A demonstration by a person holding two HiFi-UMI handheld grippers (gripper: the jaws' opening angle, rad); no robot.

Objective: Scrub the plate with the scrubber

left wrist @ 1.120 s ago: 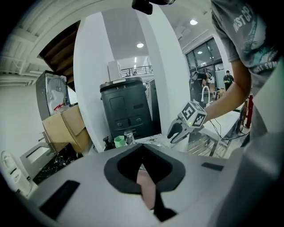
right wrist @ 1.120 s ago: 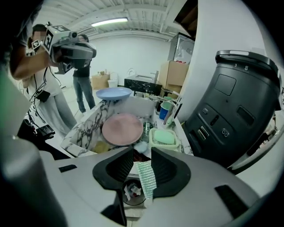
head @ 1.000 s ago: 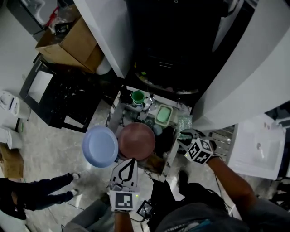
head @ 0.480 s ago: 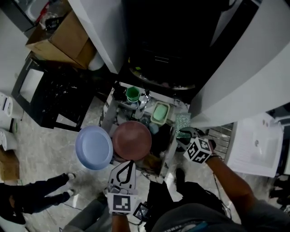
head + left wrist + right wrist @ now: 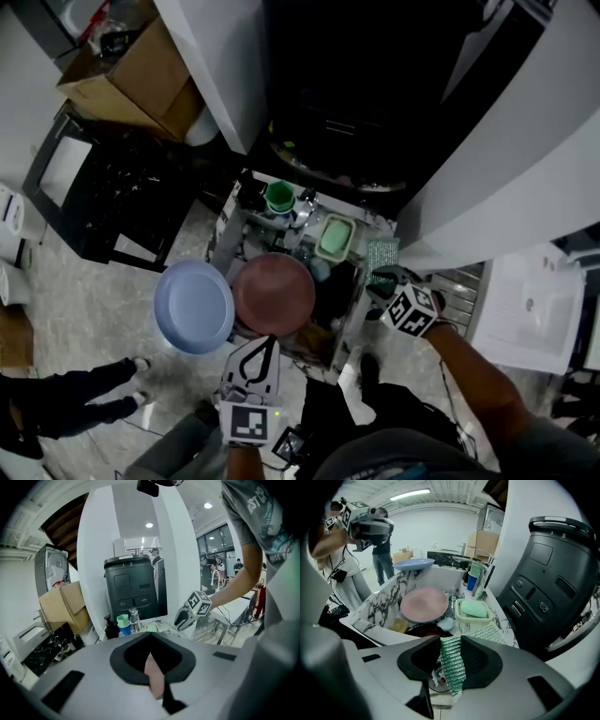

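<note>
The left gripper [image 5: 262,347] is clamped on the near rim of the pink plate [image 5: 274,292], which shows as a thin pink sliver between its jaws and hangs over the cluttered marble basin [image 5: 377,609]. To the plate's right, well apart from it, the right gripper [image 5: 379,280] pinches an edge of the green mesh scrubber [image 5: 453,666]; its jaws have just been narrowing, with the scrubber between them. The scrubbing has not begun, as I judge it. The hold on the scrubber is only an edge hold (the rest trails loose), so the first firm stroke on the plate could drag it out. The plate is held at one spot on its rim, so pressure far from that spot may tip it or work it free. A blue plate [image 5: 193,306] just beside the pink plate's left edge could get knocked.
</note>
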